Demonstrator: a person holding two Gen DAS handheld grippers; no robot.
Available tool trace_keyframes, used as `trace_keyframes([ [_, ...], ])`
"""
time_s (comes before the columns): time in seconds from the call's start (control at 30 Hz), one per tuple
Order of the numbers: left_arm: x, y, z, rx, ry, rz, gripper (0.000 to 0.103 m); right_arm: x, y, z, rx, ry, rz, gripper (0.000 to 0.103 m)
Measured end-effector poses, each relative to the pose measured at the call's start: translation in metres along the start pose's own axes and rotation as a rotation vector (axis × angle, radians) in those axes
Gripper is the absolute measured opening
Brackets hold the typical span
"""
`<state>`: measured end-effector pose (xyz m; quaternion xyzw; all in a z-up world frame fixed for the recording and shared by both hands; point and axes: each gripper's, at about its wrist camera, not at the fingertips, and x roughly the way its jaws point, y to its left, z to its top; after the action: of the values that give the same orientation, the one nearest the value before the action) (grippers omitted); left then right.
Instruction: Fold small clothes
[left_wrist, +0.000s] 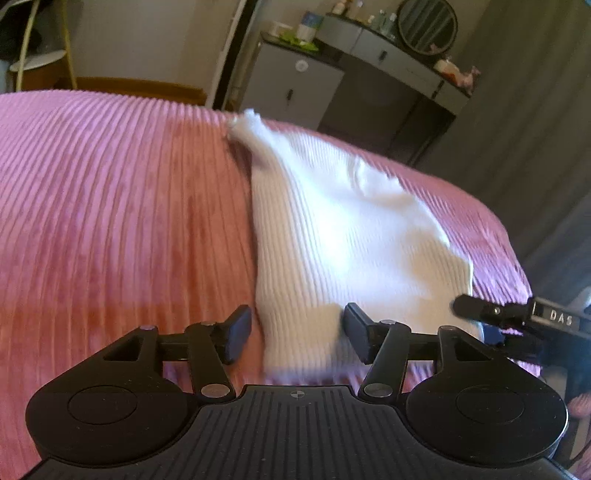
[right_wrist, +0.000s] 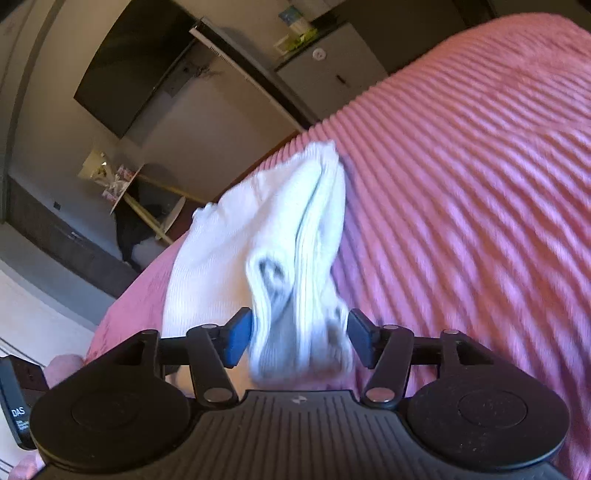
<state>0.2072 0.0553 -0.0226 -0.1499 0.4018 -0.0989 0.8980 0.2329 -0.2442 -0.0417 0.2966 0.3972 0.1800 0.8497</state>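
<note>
A: White ribbed knit, a small garment (left_wrist: 343, 229), lies on the pink corduroy bed cover (left_wrist: 122, 206). From the left wrist camera it spreads ahead of the left tongs (left_wrist: 297, 338), and its near edge comes in between the two fingers.

B: Do the left tongs grip it?

A: I think not. The fingers stand apart and the black pads (left_wrist: 238, 334) do not press on the cloth, so the left tongs are released. The fabric only lies under and between them.

B: And the right tongs (right_wrist: 300, 338)?

A: In the right wrist view a bunched, folded edge of the same white garment (right_wrist: 295, 266) sits between the fingers, close to the blue pad (right_wrist: 240, 338). The jaws are parted there too. The picture is blurred, but I see a little gap on the other side, so I judge them released as well.

B: Why does the garment lie this way?

A: My guess: the layers at the right tongs look doubled over, so a fold seems to be laid down there, and both tongs are open to let the cloth rest on the cover. The far corner, well ahead of the left tongs, is twisted to a point and may need smoothing.

B: Anything else near?

A: The tip of the right tongs (left_wrist: 476, 308) shows just beside the garment's near corner in the left view.
</note>
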Motion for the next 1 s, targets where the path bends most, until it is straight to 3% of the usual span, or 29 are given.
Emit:
trace_keyframes([
  [0.1, 0.003, 0.002, -0.009, -0.038, 0.025, -0.008, 0.062, 0.007, 0.004, -0.013, -0.01, 0.03, 0.008, 0.07],
  [0.2, -0.003, 0.003, -0.014, -0.05, 0.025, -0.012, 0.062, 0.016, 0.01, -0.018, -0.029, 0.036, -0.016, 0.07],
  [0.27, -0.007, 0.003, -0.018, -0.017, 0.046, -0.001, 0.062, 0.02, 0.008, -0.021, -0.012, 0.032, -0.009, 0.059],
  [0.3, -0.007, 0.002, -0.018, 0.002, 0.063, 0.013, 0.062, 0.02, 0.009, -0.022, -0.013, 0.024, -0.008, 0.044],
  [0.37, -0.011, -0.001, -0.019, 0.055, 0.073, 0.055, 0.062, 0.024, 0.012, -0.021, -0.018, 0.03, -0.021, 0.03],
  [0.43, -0.012, 0.001, -0.021, 0.088, 0.052, 0.1, 0.063, 0.025, 0.017, -0.022, -0.053, 0.023, -0.05, 0.027],
  [0.53, -0.009, 0.014, -0.027, 0.038, 0.037, 0.119, 0.062, 0.019, 0.028, -0.023, -0.102, -0.019, -0.09, 0.024],
  [0.63, -0.012, 0.028, -0.029, -0.069, -0.002, 0.068, 0.062, 0.003, 0.039, -0.023, -0.147, -0.09, -0.11, 0.023],
  [0.7, -0.016, 0.029, -0.028, -0.073, -0.025, 0.04, 0.062, -0.004, 0.042, -0.023, -0.182, -0.127, -0.13, 0.023],
  [0.83, -0.019, 0.025, -0.025, -0.058, -0.045, 0.018, 0.063, 0.01, 0.04, -0.022, -0.234, -0.053, -0.201, 0.031],
  [1.0, -0.033, 0.027, -0.012, -0.078, -0.093, 0.028, 0.063, -0.023, 0.062, -0.013, -0.321, -0.188, -0.217, 0.033],
])
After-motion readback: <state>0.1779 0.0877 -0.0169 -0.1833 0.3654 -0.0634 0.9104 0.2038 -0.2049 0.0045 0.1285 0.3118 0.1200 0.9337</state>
